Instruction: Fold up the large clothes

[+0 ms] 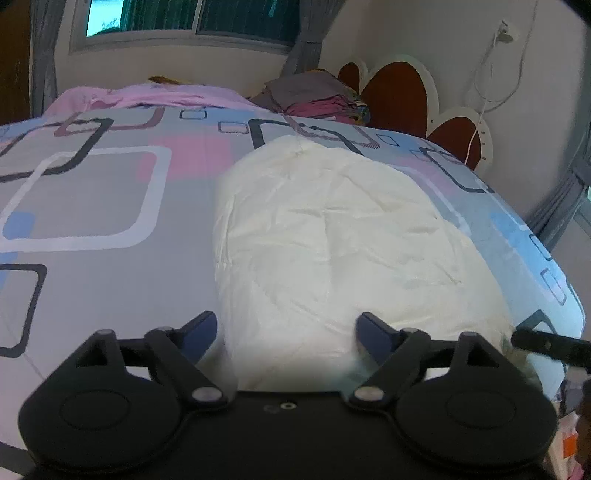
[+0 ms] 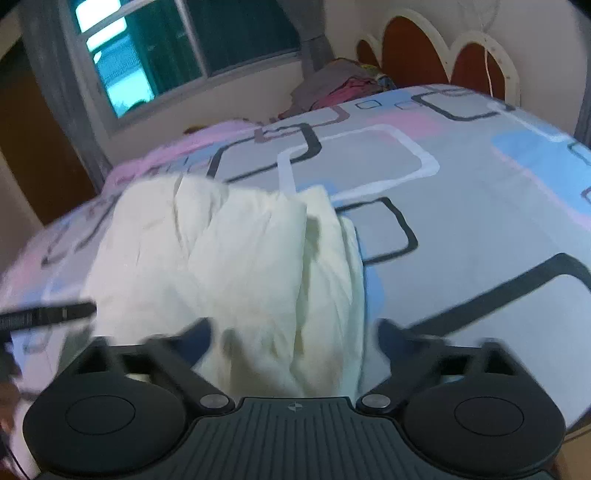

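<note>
A large cream-white garment [image 1: 332, 240] lies spread on the patterned bed cover [image 1: 110, 206]. My left gripper [image 1: 286, 330] is open, its jaws wide apart over the garment's near edge, holding nothing. In the right wrist view the same garment [image 2: 240, 258] lies bunched in long folds. My right gripper [image 2: 293, 330] is open, with jaws either side of the garment's near end; the view is motion-blurred. The tip of the other gripper shows in the left wrist view [image 1: 550, 345] and in the right wrist view [image 2: 48, 315].
A stack of folded clothes [image 1: 317, 99] sits at the bed's far end beside the red and white headboard [image 1: 406, 99]. A pink blanket [image 1: 147, 96] lies along the far edge under the window [image 1: 184, 22]. The bed's right edge [image 1: 554, 266] drops off nearby.
</note>
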Motion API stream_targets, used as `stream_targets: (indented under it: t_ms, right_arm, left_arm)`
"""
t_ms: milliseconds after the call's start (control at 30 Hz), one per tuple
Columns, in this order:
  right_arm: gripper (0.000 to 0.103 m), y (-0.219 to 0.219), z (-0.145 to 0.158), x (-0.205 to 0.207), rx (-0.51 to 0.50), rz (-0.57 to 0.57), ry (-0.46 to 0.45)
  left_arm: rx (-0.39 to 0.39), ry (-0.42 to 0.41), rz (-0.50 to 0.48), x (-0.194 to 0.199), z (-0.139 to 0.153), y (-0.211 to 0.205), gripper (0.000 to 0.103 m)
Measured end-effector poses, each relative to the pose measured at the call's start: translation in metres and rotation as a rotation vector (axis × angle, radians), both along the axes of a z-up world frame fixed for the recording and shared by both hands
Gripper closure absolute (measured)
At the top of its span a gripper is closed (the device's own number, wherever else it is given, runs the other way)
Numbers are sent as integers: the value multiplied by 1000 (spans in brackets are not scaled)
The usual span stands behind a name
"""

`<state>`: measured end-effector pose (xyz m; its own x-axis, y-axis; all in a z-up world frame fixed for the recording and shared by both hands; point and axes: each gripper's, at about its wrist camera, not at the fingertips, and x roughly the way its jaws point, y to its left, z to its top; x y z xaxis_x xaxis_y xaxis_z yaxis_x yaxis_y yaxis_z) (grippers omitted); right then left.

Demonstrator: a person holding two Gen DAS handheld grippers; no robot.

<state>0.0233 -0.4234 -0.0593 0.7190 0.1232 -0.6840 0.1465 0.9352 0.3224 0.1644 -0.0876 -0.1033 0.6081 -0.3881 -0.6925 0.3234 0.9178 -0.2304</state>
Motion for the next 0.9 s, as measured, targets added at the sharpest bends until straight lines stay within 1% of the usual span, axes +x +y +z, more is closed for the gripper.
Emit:
stream_targets:
  t_ms: [133, 267, 333, 567, 667, 733, 767, 800, 833, 867, 900]
  right_arm:
    - [4, -7, -12, 31, 44, 25, 36]
    - [3, -18, -26, 55, 138, 56, 68]
    - [1, -24, -33, 62, 179, 66, 79]
    - [1, -39, -57, 84, 359, 107, 137]
    - [1, -40, -61, 89, 381, 134, 142]
    - [11, -41, -60, 90, 401, 155, 142]
    - [23, -44, -61, 91, 435, 161, 145]
    - [28, -45, -61, 91, 450, 165, 148]
    - [31, -46, -60, 91, 457, 173, 149]
    - [39, -50, -60, 92, 478, 174, 152]
    - [47, -53, -59, 91, 501, 173, 152]
  left_arm:
    - [-26, 30, -6, 7, -10, -4, 16]
    - [-53, 55, 1, 11, -16, -8, 16]
    - [-59, 60, 4, 12, -17, -10, 17]
    - [-79, 86, 29, 16, -18, -16, 22]
    - [-76, 86, 40, 14, -17, -20, 26]
    - [-71, 86, 46, 14, -15, -21, 31]
    - [-65, 82, 49, 13, -13, -22, 32]
    - [-60, 80, 51, 12, -11, -23, 34]
    - [-58, 80, 52, 12, -10, -22, 37]
    - [-57, 77, 54, 11, -8, -23, 38]
    - [-58, 75, 58, 10, -5, -22, 43]
